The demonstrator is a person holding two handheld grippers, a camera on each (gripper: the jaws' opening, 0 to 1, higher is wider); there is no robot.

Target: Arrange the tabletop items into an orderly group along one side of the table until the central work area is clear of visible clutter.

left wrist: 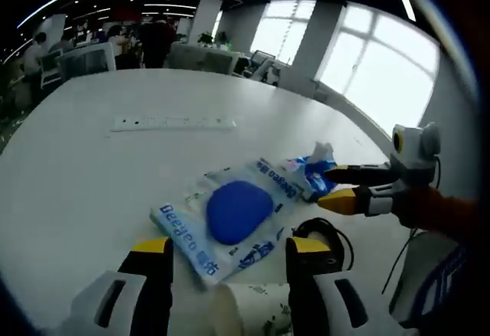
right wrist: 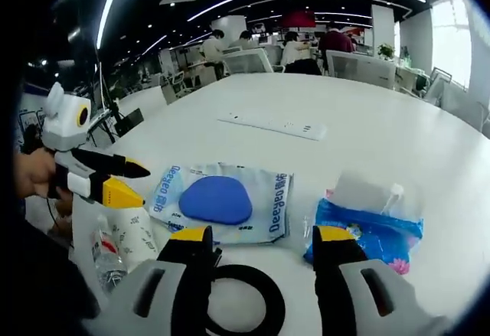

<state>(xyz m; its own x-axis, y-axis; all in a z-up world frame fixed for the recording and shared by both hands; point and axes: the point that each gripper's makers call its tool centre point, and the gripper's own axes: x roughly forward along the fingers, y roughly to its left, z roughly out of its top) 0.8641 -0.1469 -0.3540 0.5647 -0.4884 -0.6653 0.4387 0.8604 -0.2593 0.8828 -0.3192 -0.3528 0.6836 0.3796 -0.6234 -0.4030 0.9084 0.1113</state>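
Two handheld grippers hover over a white office table as tidying is, by the look of it, barely begun: the left gripper point(left wrist: 230, 263) holds its yellow-tipped jaws spread and empty above a paper cup point(left wrist: 249, 309), while the right gripper point(right wrist: 262, 252) likewise keeps its jaws apart, gripping nothing, over a coil of black cable point(right wrist: 245, 301)

Nothing sits in an orderly row yet. A white-and-blue wet-wipes pack point(right wrist: 220, 200), printed "Deeyeo" along its edges with a rounded blue lid, lies flat near the table's near edge. Just to its right rests a blue soft tissue pack point(right wrist: 367, 225) with a tissue poking out; its small print and flower motif are too blurred to read. A clear plastic bottle point(right wrist: 107, 256) lies on its side at the near left beside the cup, its label illegible. Farther out, well apart from the rest, a white power strip point(right wrist: 272, 126) stretches across the central area

All of these seem left to gather along one side
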